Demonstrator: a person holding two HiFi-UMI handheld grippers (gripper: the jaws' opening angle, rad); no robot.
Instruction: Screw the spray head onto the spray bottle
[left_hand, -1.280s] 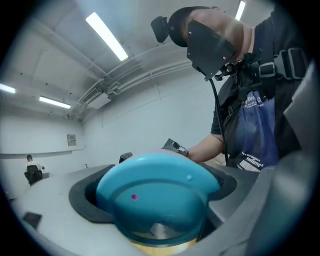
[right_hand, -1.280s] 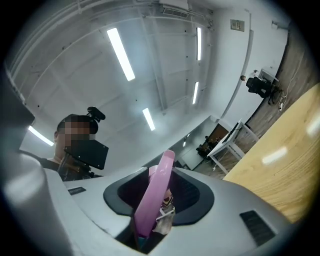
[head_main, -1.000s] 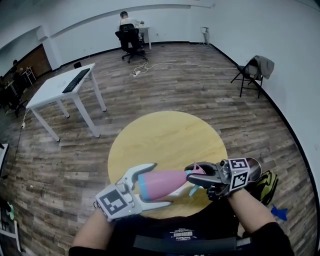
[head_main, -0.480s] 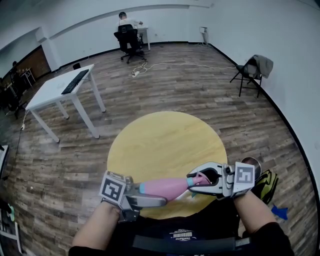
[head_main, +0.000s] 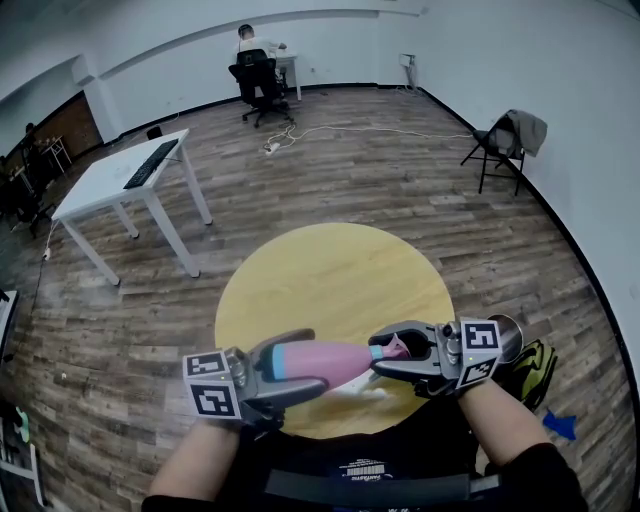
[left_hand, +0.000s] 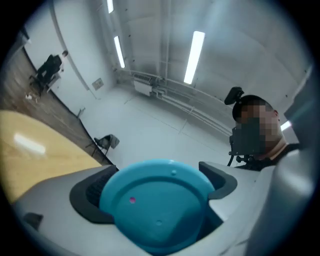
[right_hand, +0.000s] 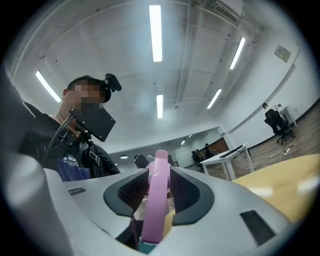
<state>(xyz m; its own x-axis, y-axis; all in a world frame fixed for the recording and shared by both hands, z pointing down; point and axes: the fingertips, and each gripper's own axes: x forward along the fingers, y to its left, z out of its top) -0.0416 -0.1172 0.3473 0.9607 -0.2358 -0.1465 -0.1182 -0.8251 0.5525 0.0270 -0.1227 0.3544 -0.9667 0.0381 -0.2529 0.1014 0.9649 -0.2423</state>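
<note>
1. Two tools face each other above a round yellow bench (head_main: 340, 262): the left gripper (head_main: 316, 361) and the right gripper (head_main: 384, 353). One bottle (head_main: 338, 360) lies level between them.
2. The left jaws are clenched on the bottle's wide blue base end. In the left gripper view the round blue bottom fills the gap between the dark pads (left_hand: 86, 196) and touches both.
3. From the left jaws the pink body runs out past their tips and tapers toward the right jaws.
4. The right jaws are grasping the pink spray head (head_main: 400, 347). In the right gripper view a pink strip of the head stands upright between the two pads, with a pad close against each side.
5. The bottle's narrow end, with a teal collar (head_main: 376, 350), sits right at the tips of the right jaws and meets the head there. Whether the threads have caught cannot be told.
6. The two pairs of jaws point at each other, tips apart, with the bare pink body spanning the gap.
7. Bottle and head hang over the bench's near edge and do not rest on it.
8. Well beyond the jaws, on the wood floor (head_main: 400, 180), stands a white desk (head_main: 100, 190) with a keyboard (head_main: 152, 160). To the right is a folding chair (head_main: 500, 150), and at the far wall a seated person (head_main: 250, 42).
</note>
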